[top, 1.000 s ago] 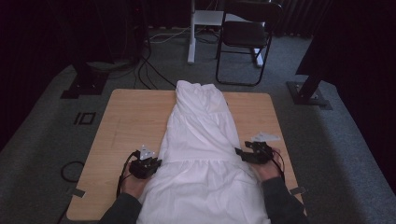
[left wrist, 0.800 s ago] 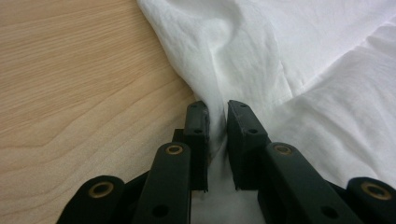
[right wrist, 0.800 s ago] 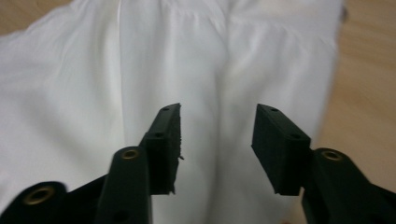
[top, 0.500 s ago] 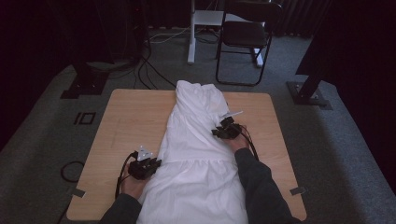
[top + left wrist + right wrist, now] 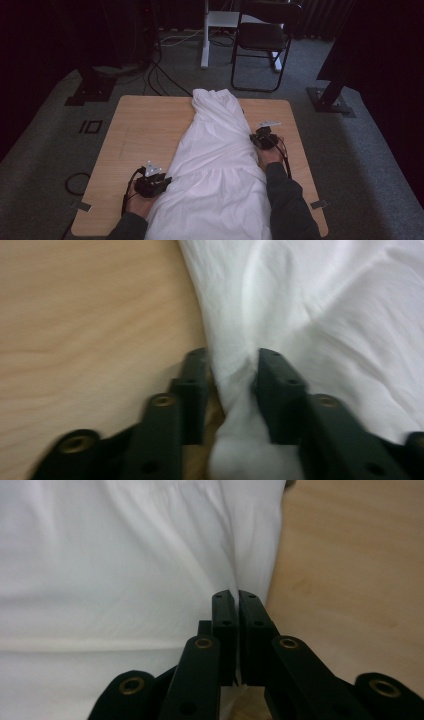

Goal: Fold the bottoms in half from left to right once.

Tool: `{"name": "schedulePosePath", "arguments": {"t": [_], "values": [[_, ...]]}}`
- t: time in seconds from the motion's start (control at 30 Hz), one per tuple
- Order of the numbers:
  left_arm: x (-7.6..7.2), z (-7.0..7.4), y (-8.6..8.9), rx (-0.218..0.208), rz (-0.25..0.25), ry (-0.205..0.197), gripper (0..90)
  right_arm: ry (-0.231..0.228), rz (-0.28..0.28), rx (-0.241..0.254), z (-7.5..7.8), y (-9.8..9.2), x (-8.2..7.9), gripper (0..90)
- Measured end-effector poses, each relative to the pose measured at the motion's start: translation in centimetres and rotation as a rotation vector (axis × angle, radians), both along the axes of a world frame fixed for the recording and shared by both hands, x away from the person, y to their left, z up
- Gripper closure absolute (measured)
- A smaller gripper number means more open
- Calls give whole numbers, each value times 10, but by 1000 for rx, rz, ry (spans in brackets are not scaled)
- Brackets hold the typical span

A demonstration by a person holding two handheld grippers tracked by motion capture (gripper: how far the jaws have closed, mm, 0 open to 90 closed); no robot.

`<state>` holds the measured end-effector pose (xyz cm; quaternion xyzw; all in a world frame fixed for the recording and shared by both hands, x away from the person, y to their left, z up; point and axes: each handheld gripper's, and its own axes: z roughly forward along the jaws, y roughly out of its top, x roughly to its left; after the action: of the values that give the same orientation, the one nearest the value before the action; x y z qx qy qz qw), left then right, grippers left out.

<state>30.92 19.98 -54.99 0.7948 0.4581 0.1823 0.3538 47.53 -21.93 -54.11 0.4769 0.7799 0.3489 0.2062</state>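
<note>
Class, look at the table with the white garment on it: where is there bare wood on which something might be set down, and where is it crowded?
The widest bare patch of the table lies between its left edge and the white garment, beyond the left gripper. A narrower strip runs between the garment and the right edge, beyond the right gripper. The middle and near edge are crowded: cloth, both hands and forearms.

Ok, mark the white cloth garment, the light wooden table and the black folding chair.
white cloth garment (image 5: pixel 215 165), high view, on its middle panel.
light wooden table (image 5: pixel 142 127), high view, on its bare left half.
black folding chair (image 5: pixel 260 36), high view, on its seat.
</note>
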Motion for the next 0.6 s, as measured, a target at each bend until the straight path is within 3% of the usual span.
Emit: {"name": "schedulePosePath", "arguments": {"t": [0.13,0.23,0.3,0.4,0.5,0.6], "values": [[16,30,5,-45,52,-77,549,41,-7,1,-11,2,3,847],[46,49,-9,-31,3,-112,507,42,-19,3,-11,3,3,841],[76,54,-25,-18,-22,-115,489,41,-25,-2,-11,4,3,837],[113,48,-45,-1,-11,-80,463,43,-30,7,-11,4,3,836],[144,27,-67,60,-4,-14,431,41,-30,11,-12,4,3,837],[151,9,-77,98,-33,35,491,33,-31,12,-13,4,1,838]]}}
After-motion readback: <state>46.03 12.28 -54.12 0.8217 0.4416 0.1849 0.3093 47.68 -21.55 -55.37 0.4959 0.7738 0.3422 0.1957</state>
